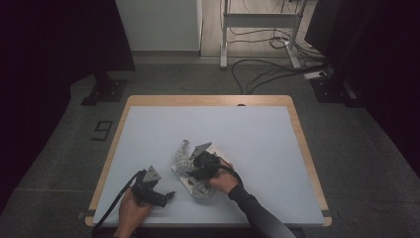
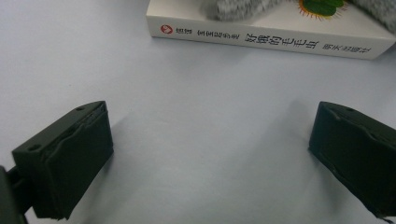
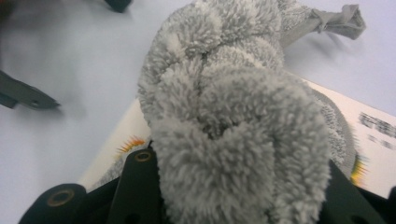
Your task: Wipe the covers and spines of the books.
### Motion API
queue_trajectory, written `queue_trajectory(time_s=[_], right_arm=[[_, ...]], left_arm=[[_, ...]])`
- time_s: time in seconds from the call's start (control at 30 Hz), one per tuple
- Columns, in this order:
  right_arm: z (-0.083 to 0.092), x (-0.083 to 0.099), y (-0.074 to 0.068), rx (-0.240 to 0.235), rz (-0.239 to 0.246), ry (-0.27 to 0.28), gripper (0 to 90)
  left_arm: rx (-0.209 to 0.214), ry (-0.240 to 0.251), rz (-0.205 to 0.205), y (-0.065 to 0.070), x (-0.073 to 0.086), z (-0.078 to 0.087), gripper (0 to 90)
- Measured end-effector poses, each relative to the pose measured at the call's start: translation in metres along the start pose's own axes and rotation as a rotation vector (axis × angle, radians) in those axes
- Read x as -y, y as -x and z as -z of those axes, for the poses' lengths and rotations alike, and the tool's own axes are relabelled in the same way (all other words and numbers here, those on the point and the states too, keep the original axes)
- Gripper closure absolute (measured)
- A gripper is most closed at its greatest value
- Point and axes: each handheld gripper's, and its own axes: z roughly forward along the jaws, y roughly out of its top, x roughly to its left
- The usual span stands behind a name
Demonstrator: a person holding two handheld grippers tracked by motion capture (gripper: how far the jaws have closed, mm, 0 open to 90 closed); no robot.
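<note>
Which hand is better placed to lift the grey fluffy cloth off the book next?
Probably the right. The right gripper is shut on the grey fluffy cloth lying on the book. The left gripper rests open on the table, short of the book.

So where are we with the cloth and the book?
In hand: the right gripper is shut on the fluffy grey cloth, bunched on the white book that lies flat on the table. The left gripper waits open beside the book. What remains can't be told yet.
</note>
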Motion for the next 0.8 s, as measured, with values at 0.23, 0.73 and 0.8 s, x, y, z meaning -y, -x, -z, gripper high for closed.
queue_trajectory(time_s=[0.23,0.73,0.8], right_arm=[[0.008,0.010,0.019,0.051,-0.040,-0.002,59.4],[0.023,0.030,0.051,0.153,-0.108,-0.005,59.4],[0.025,0.031,0.054,0.163,-0.115,-0.009,59.4]], left_arm=[[0.001,-0.002,-0.001,0.000,0.000,0.000,0.0],[0.000,-0.002,-0.002,0.000,0.000,0.000,0.0],[0.000,-0.002,-0.002,0.000,0.000,0.000,0.0]])
